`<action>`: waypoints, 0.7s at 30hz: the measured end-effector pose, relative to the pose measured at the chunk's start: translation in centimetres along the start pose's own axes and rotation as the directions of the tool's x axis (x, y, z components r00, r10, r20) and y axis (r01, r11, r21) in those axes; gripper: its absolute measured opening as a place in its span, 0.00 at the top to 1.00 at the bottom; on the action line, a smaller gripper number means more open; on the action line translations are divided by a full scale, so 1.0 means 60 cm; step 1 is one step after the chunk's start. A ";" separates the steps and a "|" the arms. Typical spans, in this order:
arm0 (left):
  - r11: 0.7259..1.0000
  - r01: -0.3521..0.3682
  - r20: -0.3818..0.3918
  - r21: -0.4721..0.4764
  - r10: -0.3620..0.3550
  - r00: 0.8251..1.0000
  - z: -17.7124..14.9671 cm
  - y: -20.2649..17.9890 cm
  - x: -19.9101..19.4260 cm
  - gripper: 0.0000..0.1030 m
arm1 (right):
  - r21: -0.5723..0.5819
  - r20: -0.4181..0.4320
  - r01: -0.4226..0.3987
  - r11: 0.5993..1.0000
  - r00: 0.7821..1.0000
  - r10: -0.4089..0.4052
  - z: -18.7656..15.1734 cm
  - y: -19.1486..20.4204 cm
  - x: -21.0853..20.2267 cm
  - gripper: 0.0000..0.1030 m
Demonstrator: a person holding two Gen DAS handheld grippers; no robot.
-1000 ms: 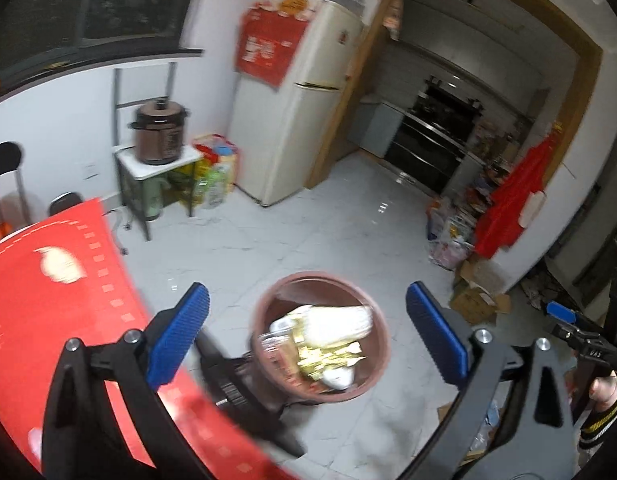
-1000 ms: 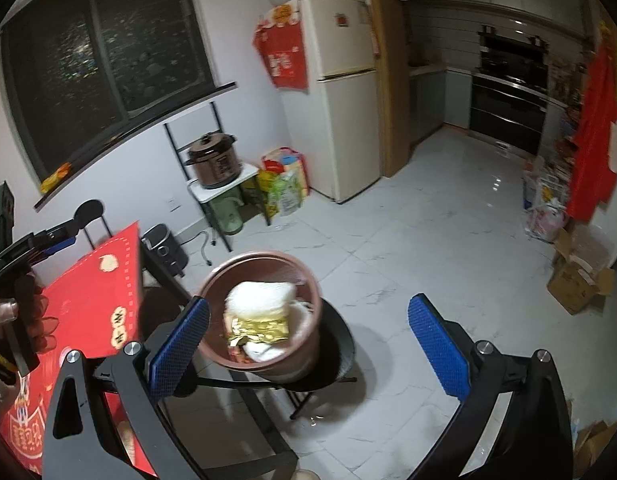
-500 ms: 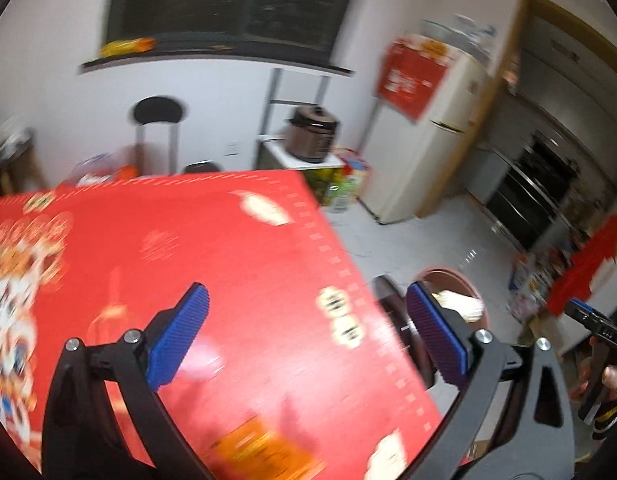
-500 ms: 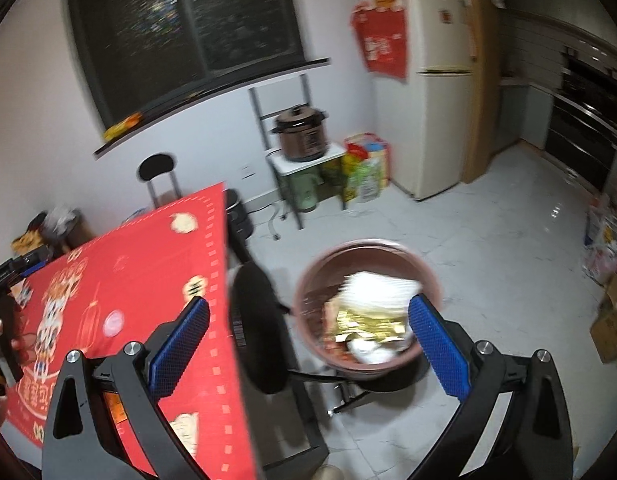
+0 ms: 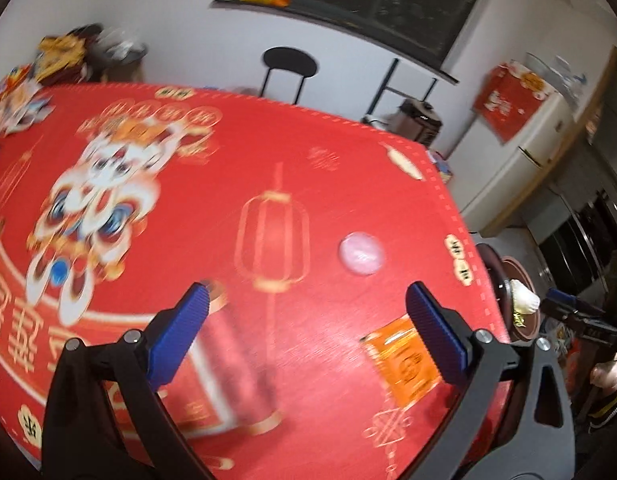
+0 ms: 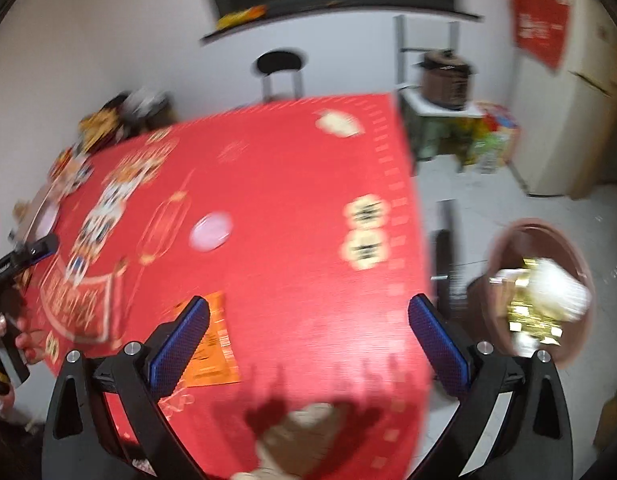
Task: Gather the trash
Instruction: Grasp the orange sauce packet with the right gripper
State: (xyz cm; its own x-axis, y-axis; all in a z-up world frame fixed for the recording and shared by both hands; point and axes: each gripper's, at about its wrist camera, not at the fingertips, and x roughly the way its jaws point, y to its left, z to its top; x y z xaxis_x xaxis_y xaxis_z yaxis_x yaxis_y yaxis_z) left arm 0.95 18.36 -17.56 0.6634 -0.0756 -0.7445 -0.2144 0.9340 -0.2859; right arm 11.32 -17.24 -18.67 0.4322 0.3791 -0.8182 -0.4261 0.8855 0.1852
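The left gripper point(image 5: 306, 326) hangs above the worktop point(image 5: 292, 152) with its blue-padded fingers point(image 5: 176, 340) spread wide apart and nothing between them. The right gripper point(image 6: 308, 338) is over the near edge of the same worktop point(image 6: 292, 280), its fingers point(image 6: 180, 344) likewise spread wide and empty. The worktop carries a red cloth printed with a lion-dance figure point(image 5: 96, 196), a lantern outline point(image 5: 272, 240) and gold characters; motion blur makes the characters unreadable. Two pieces of trash lie on the cloth: an orange packet point(image 5: 404, 360), flat, just inside the left gripper's right finger, and a pale pink round disc point(image 5: 362, 254) farther out, well apart from the packet. In the right wrist view the orange packet point(image 6: 214, 344) lies partly behind the right gripper's left finger, and the pink disc point(image 6: 211, 231) sits near the middle of the cloth. Printing on the packet is visible but too blurred to read. A brown bin point(image 6: 544, 292) stands on the floor beside the worktop's right edge, holding white paper point(image 6: 560, 286) and gold foil wrappers point(image 6: 534, 320). The same bin point(image 5: 520, 300) shows at the right of the left wrist view. A fridge point(image 6: 568, 88) with a red poster point(image 6: 542, 20) stands at the far wall; the poster text is illegible. A black stool point(image 5: 290, 64) stands behind the worktop.
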 end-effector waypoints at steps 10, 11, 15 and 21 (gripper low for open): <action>0.997 0.024 -0.040 -0.075 -0.027 0.999 -0.032 0.096 0.033 0.06 | -0.225 -0.221 -0.090 0.970 0.974 0.039 -0.020 0.164 0.155 0.05; 0.996 0.029 -0.042 -0.080 -0.032 0.999 -0.032 0.104 0.037 0.06 | -0.244 -0.250 -0.084 0.966 0.968 0.021 -0.024 0.178 0.175 0.05; 0.994 0.047 -0.049 -0.099 -0.052 0.997 -0.033 0.133 0.051 0.06 | -0.282 -0.313 -0.069 0.957 0.949 -0.024 -0.036 0.208 0.227 0.05; 0.991 0.058 -0.064 -0.123 -0.067 0.996 -0.037 0.164 0.061 0.06 | -0.293 -0.354 -0.024 0.956 0.931 -0.085 -0.048 0.220 0.265 0.05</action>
State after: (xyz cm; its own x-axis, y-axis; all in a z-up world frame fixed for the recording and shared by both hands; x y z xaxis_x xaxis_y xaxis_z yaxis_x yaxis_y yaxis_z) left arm -0.34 26.52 -24.43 0.6289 -0.1600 -0.7608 -0.2618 0.8779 -0.4010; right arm 10.28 -0.27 -30.82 0.1574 0.1829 -0.9704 -0.6510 0.7582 0.0373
